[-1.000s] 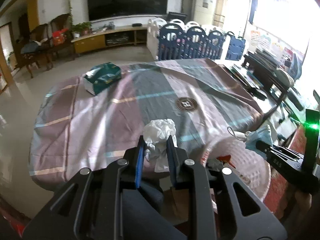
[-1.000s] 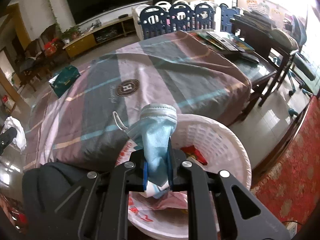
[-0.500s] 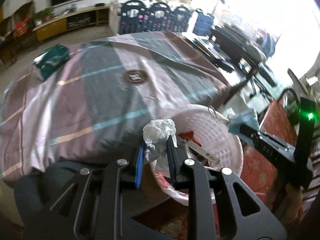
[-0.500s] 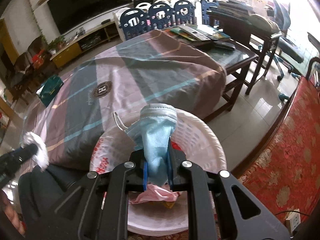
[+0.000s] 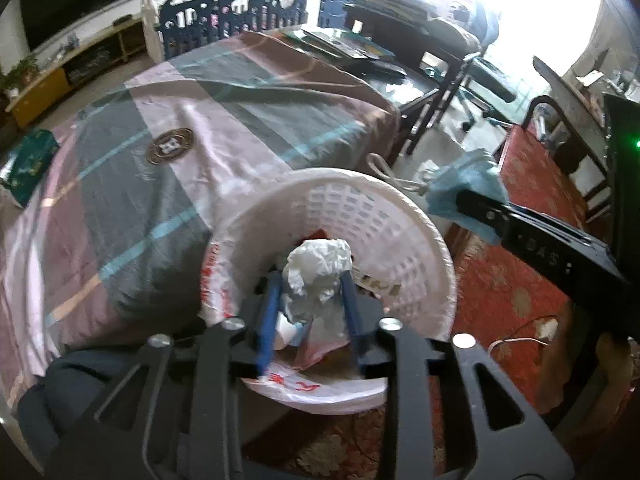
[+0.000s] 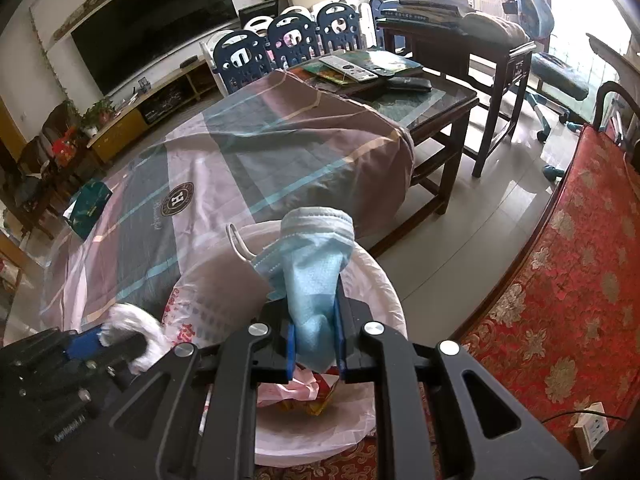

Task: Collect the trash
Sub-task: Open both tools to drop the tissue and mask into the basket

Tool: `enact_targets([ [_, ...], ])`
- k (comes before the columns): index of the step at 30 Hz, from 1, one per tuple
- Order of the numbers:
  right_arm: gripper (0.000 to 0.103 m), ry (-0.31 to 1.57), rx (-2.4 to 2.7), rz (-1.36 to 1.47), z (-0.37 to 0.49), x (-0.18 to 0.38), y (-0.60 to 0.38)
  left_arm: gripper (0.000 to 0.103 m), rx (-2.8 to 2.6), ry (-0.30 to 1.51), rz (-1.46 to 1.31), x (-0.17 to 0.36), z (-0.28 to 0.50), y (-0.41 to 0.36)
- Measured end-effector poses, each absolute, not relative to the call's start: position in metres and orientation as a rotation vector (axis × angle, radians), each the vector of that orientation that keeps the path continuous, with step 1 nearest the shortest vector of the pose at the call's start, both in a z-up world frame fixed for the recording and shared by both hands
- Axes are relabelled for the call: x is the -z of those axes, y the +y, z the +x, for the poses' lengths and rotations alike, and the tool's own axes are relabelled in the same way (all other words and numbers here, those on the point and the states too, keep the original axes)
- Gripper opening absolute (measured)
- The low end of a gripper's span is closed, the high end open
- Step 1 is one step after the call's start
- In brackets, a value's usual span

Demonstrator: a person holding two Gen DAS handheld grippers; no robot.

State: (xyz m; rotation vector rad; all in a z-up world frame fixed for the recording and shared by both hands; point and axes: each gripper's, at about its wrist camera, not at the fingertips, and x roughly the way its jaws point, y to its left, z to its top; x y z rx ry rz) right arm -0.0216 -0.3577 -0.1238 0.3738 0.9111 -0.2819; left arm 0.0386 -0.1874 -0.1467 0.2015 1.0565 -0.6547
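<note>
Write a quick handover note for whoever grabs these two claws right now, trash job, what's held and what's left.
Left claw: fingers look parted around the crumpled white tissue, over the white bin; whether it still grips is unclear.
Right claw: shut on the blue face mask, also above the bin.
Bin: lined with a bag, some wrappers already inside.
Done: both pieces picked up and carried to the bin.
Left: let the tissue drop, release the mask, then check the striped cloth for more; only a green tissue pack shows there.
</note>
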Motion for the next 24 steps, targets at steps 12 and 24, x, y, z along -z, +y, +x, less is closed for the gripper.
enact_targets([
  [12, 0.019, 0.968, 0.177, 0.321, -0.013, 0.124, -0.323, 0.082, 0.385, 0.929, 0.191, 0.113, 0.041, -0.140],
  [24, 0.096, 0.940, 0.194, 0.194, -0.018, 0.058, -0.276, 0.100, 0.155, 0.730, 0.111, 0.029, 0.030, -0.071],
])
